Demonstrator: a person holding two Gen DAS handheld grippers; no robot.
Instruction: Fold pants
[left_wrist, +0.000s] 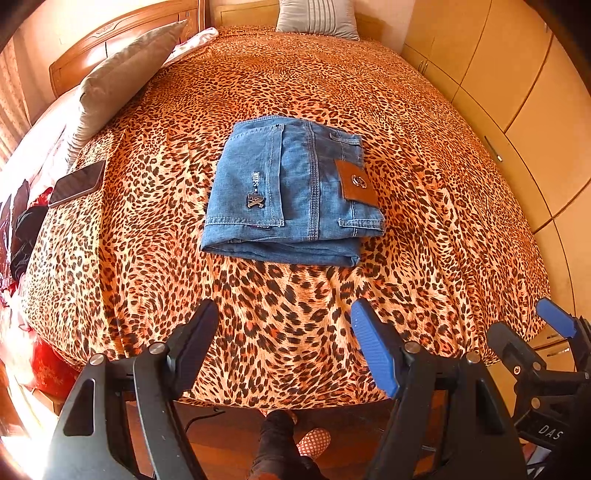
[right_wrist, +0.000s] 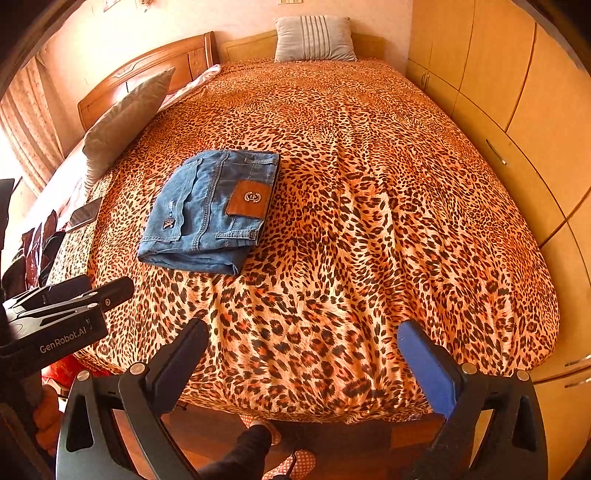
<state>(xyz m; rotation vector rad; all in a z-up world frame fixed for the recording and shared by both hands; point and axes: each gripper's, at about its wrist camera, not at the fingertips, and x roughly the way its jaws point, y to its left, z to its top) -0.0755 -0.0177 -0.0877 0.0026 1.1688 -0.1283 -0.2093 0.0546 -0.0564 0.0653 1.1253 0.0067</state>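
Observation:
A pair of blue denim pants (left_wrist: 291, 192) lies folded into a compact rectangle on the leopard-print bed cover (left_wrist: 424, 221), its brown leather waist patch facing up. In the right wrist view the folded pants (right_wrist: 210, 214) sit left of centre. My left gripper (left_wrist: 284, 325) hangs open above the bed's near edge, short of the pants, with nothing between its fingers. My right gripper (right_wrist: 303, 343) is also open and empty, off to the right of the pants. Its blue-padded fingers (left_wrist: 557, 319) show at the right edge of the left wrist view.
A dark phone (left_wrist: 77, 182) lies near the bed's left edge. Grey pillows (left_wrist: 122, 77) lean at the left and at the headboard (right_wrist: 314, 38). Wooden wardrobe doors (right_wrist: 517, 110) line the right side. A person's leg and dotted slippers (left_wrist: 314, 443) stand on the wooden floor below.

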